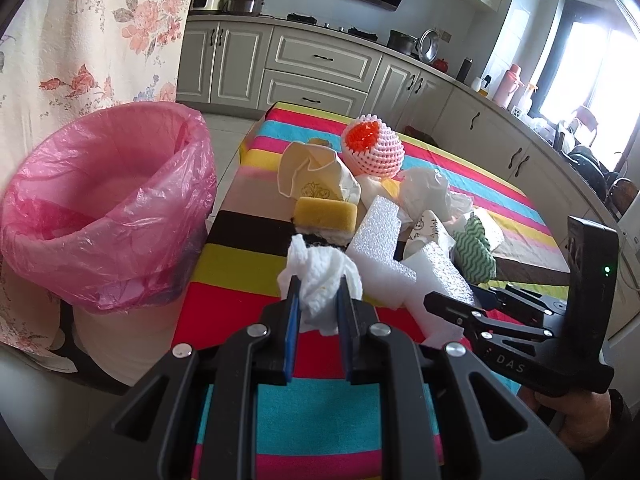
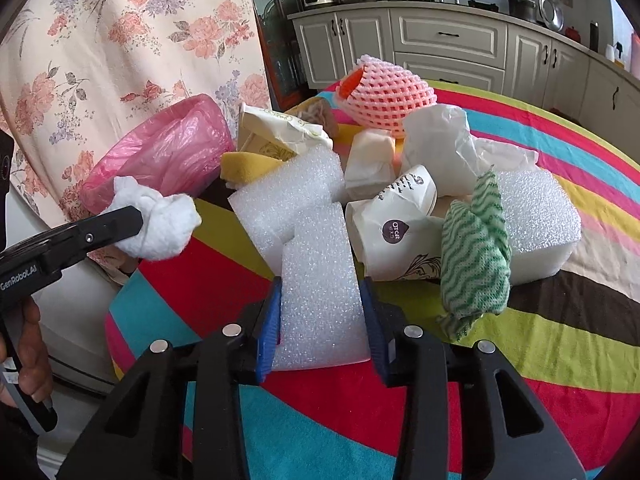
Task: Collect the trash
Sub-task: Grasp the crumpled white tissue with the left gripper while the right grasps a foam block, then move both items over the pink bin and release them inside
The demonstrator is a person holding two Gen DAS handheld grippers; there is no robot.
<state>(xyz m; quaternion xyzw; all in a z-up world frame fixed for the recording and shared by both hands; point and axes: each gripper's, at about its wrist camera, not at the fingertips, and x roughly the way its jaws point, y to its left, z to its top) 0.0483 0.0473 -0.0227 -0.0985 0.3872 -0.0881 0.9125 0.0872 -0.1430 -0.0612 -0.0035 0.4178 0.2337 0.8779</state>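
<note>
My left gripper (image 1: 318,292) is shut on a crumpled white tissue (image 1: 320,268), held above the striped tablecloth (image 1: 240,272); it also shows in the right wrist view (image 2: 156,228). The bin with a pink liner (image 1: 108,204) stands left of the table. My right gripper (image 2: 320,304) has its jaws against both sides of an L-shaped white foam block (image 2: 316,272) that rests on the cloth. The trash pile behind holds a yellow sponge (image 1: 326,214), a pink foam fruit net (image 1: 372,148), paper cups (image 2: 392,232) and a green wavy cloth (image 2: 476,252).
A floral curtain (image 1: 92,32) hangs behind the bin. Kitchen cabinets (image 1: 320,68) and a counter with pots run along the back. A second white foam block (image 2: 536,220) lies at the right of the pile. The table's edge is near the bin.
</note>
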